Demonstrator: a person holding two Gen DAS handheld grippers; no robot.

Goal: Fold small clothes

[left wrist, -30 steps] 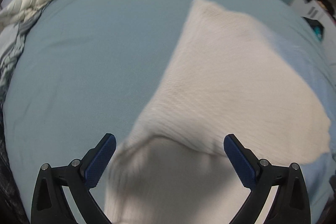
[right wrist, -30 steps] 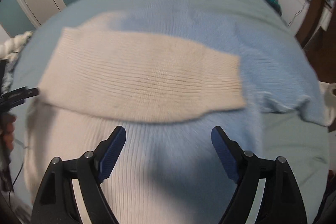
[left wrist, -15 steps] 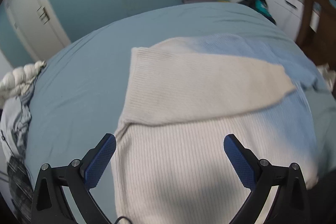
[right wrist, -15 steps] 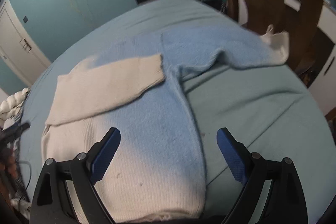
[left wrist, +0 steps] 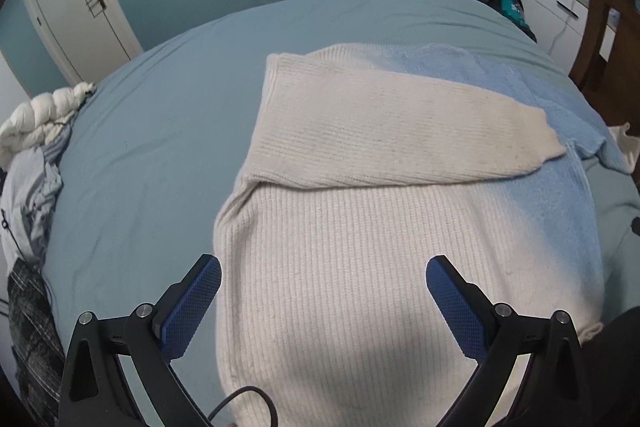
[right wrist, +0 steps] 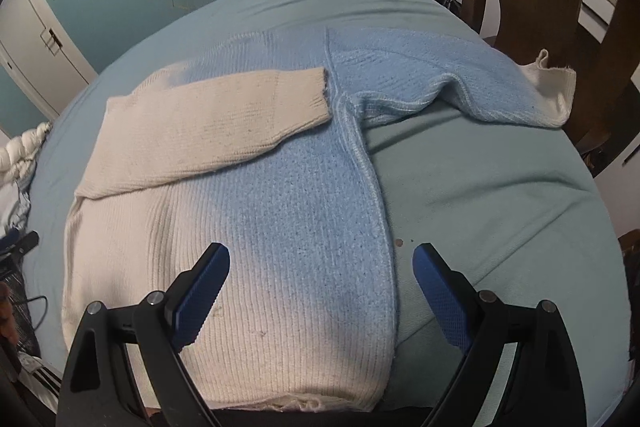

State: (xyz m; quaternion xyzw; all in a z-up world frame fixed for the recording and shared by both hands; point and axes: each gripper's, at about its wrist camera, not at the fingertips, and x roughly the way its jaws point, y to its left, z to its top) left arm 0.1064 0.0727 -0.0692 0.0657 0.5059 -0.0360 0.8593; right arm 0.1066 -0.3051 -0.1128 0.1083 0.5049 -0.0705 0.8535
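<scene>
I see my left gripper and right gripper both spread wide, empty. Sweater flat on bed, cream sleeve folded across its chest, blue sleeve out sideways.

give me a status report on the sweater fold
Left claw open, empty. Right claw open, empty. Cream-to-blue ribbed knit sweater flat on bed; cream sleeve folded across body, blue sleeve still spread out. Nothing on it.
</scene>
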